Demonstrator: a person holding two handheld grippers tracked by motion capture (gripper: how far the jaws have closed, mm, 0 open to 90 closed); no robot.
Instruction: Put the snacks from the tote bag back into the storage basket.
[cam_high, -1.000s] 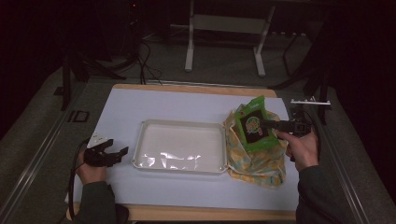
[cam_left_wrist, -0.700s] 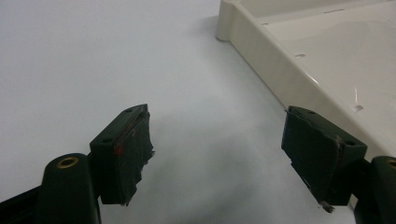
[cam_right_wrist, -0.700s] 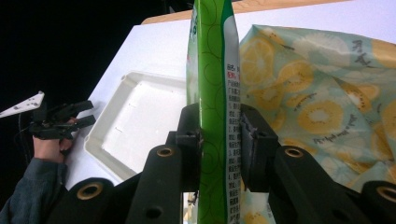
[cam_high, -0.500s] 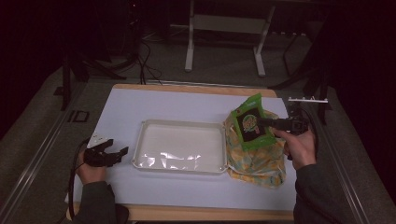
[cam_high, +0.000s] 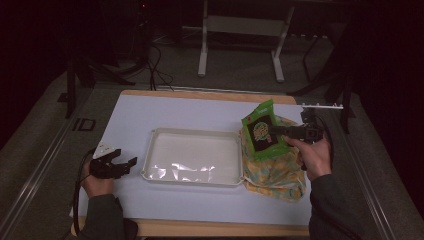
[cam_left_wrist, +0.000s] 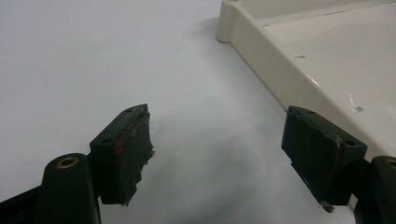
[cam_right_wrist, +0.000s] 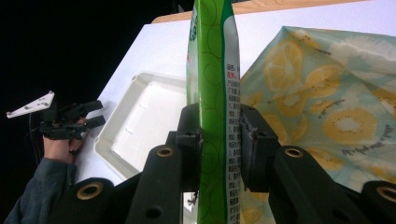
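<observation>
A shallow cream plastic tray (cam_high: 194, 161) lies mid-surface, just beside a lemon-print cloth bag (cam_high: 277, 172). Above the bag, the right gripper (cam_right_wrist: 218, 140) clamps an upright glossy green snack packet (cam_high: 261, 131). The left gripper (cam_left_wrist: 217, 154) rests open-jawed beside the tray.

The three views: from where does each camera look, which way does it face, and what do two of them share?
High view: above the person's side, facing forward and down on the table; both forearms show, left tool and right tool.
Left gripper view: on the left tool, low over the table, jaws apart, facing the tray.
Right gripper view: on the right tool, clamping the green packet above the lemon-print bag.
Shared: the tray and the left tool.
</observation>
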